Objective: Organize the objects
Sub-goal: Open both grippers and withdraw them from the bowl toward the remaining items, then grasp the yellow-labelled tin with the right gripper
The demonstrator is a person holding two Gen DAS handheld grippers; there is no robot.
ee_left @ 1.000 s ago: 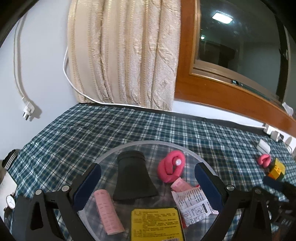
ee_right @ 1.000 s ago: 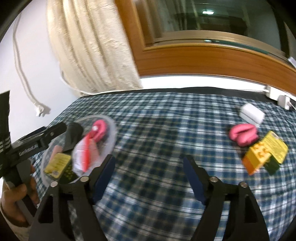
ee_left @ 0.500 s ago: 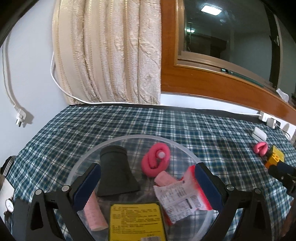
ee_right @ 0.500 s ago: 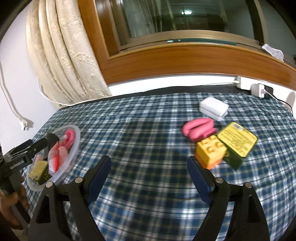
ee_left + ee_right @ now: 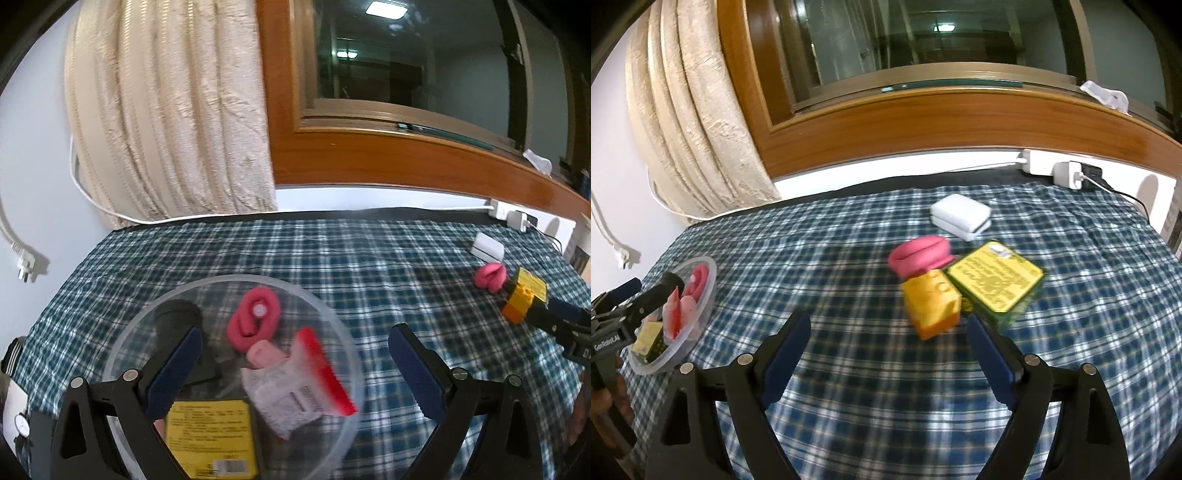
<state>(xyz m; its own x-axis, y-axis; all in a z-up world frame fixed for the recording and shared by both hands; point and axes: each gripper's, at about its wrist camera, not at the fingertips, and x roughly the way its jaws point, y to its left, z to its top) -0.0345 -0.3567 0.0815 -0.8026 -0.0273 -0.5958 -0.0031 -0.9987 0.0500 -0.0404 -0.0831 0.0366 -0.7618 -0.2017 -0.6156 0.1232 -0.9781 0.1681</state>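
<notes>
Clear bowl [image 5: 325, 317]: it sits on the plaid cloth [image 5: 332, 258] of the worktop, just ahead of my left tool [image 5: 295, 365], towards the left end of the worktop.
In the bowl: a pink coil [image 5: 255, 321], a black funnel-shaped piece [image 5: 177, 317], a yellow-labelled box [image 5: 210, 432], a red-and-white packet [image 5: 295, 387] and a pale pink roll [image 5: 264, 354].
Left tool: my fingers are spread wide and have hold of nothing; one blue pad [image 5: 173, 373] lies over the bowl, the other is over the cloth to the right of it.
Right tool [image 5: 890, 350]: wide open too, with nothing between the pads, low over the cloth near the loose things.
Loose things: an orange-yellow brick [image 5: 932, 302] touches a yellow-and-green tin [image 5: 997, 280], and a pink lump [image 5: 919, 254] is right behind the brick.
White case [image 5: 960, 216]: it lies further back, apart from that cluster.
Bowl and cluster: well apart, at opposite ends of the cloth.
</notes>
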